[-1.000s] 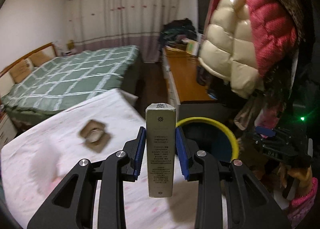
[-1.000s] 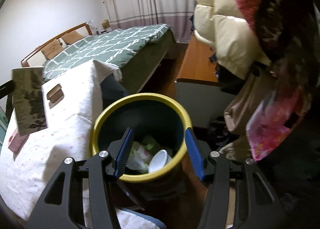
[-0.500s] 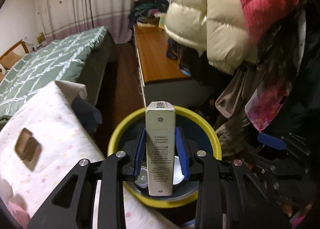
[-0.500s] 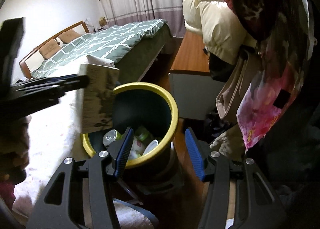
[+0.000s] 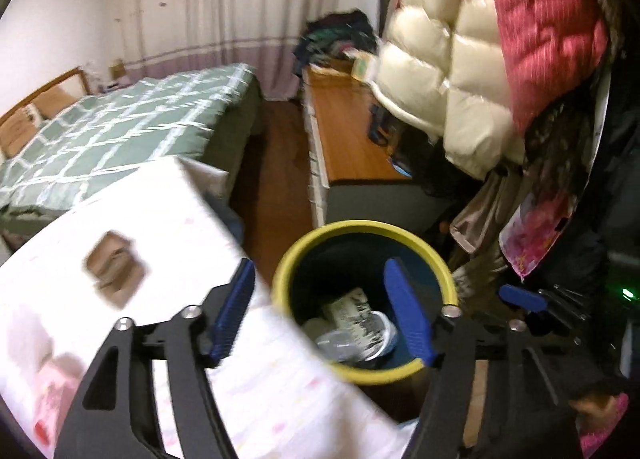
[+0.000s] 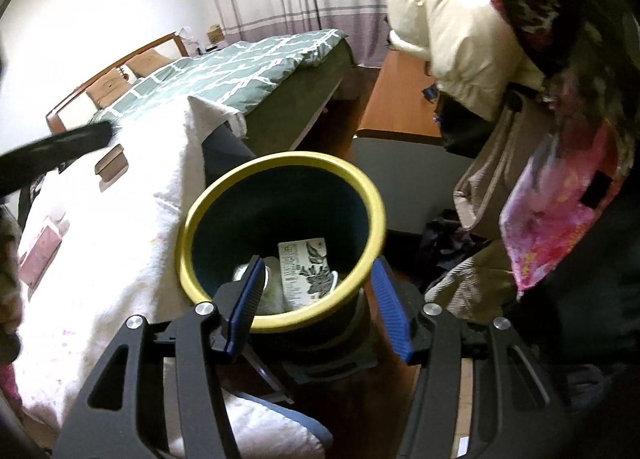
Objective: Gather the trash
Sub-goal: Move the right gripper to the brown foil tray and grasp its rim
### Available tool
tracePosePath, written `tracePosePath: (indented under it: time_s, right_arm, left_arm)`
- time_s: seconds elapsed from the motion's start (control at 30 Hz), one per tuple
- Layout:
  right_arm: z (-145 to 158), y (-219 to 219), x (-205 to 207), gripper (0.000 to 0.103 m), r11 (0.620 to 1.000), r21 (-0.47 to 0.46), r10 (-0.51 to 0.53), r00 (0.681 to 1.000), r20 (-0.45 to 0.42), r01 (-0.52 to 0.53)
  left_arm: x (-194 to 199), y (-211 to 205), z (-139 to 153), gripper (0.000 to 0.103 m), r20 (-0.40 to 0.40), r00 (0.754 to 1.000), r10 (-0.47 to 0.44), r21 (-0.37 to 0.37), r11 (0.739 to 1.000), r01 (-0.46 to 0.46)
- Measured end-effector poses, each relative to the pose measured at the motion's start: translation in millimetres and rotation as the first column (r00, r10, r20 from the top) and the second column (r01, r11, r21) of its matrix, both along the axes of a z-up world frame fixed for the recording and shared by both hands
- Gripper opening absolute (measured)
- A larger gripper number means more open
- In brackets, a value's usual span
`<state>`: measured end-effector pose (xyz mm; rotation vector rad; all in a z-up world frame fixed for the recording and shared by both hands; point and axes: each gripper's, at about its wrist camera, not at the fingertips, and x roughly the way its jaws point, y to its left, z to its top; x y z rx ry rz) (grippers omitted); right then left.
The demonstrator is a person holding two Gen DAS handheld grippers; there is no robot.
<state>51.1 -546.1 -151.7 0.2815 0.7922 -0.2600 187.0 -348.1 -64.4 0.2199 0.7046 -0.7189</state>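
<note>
A dark bin with a yellow rim (image 5: 362,225) (image 6: 280,158) stands beside the white-covered table (image 5: 168,211) (image 6: 132,227). A printed carton (image 6: 305,273) (image 5: 352,313) lies inside it on other trash. My left gripper (image 5: 326,305) is open and empty, just above the bin's near rim. My right gripper (image 6: 316,299) is open and empty, its blue pads either side of the bin's near rim. A brown box (image 5: 114,269) (image 6: 112,167) and a pink packet (image 6: 40,255) lie on the table.
A green-checked bed (image 5: 120,127) lies behind the table. A wooden cabinet (image 5: 348,139) runs along the right. Puffy coats (image 5: 480,59) and bags (image 6: 560,211) hang close above and right of the bin. The left gripper's black arm (image 6: 52,151) crosses the right wrist view.
My left gripper opened and let go of the carton, which now lies in the bin. The left gripper has pulled back toward the table. The right gripper stayed over the bin.
</note>
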Motion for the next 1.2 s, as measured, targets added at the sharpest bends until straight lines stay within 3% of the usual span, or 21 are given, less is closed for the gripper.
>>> tracePosePath:
  time_s: [0.13, 0.23, 0.4, 0.57, 0.8, 0.97, 1.2]
  right_arm:
    - [3, 17, 12, 0.053, 0.999, -0.002, 0.044, 0.999, 0.002, -0.044]
    - [7, 32, 23, 0.054, 0.996, -0.001, 0.085, 0.996, 0.006, -0.085]
    - [16, 68, 47, 0.054, 0.984, 0.011, 0.176, 0.984, 0.016, -0.176]
    - [32, 113, 89, 0.054, 0.955, 0.009, 0.296, 0.955, 0.030, -0.296]
    - [51, 169, 184, 0.054, 0.913, -0.035, 0.408, 0.913, 0.017, -0.407]
    - [45, 196, 256, 0.054, 0.901, -0.085, 0.425, 0.905, -0.031, -0.426]
    - [24, 218, 327, 0.054, 0.887, -0.120, 0.436, 0.895, -0.098, -0.445]
  left_arm:
    - [-17, 68, 15, 0.083, 0.026, 0.993, 0.115, -0.029, 0.993, -0.114]
    - [-28, 126, 19, 0.090, 0.022, 0.973, 0.229, -0.061, 0.972, -0.227]
    - [-48, 214, 19, 0.095, 0.022, 0.910, 0.414, -0.082, 0.908, -0.411]
    - [-64, 276, 14, 0.097, 0.006, 0.859, 0.512, -0.098, 0.855, -0.509]
    - [-71, 324, 4, 0.097, -0.010, 0.831, 0.556, -0.126, 0.824, -0.552]
    - [-65, 332, -4, 0.097, -0.027, 0.828, 0.560, -0.121, 0.820, -0.559]
    - [-51, 333, -18, 0.097, -0.056, 0.824, 0.563, -0.100, 0.818, -0.566]
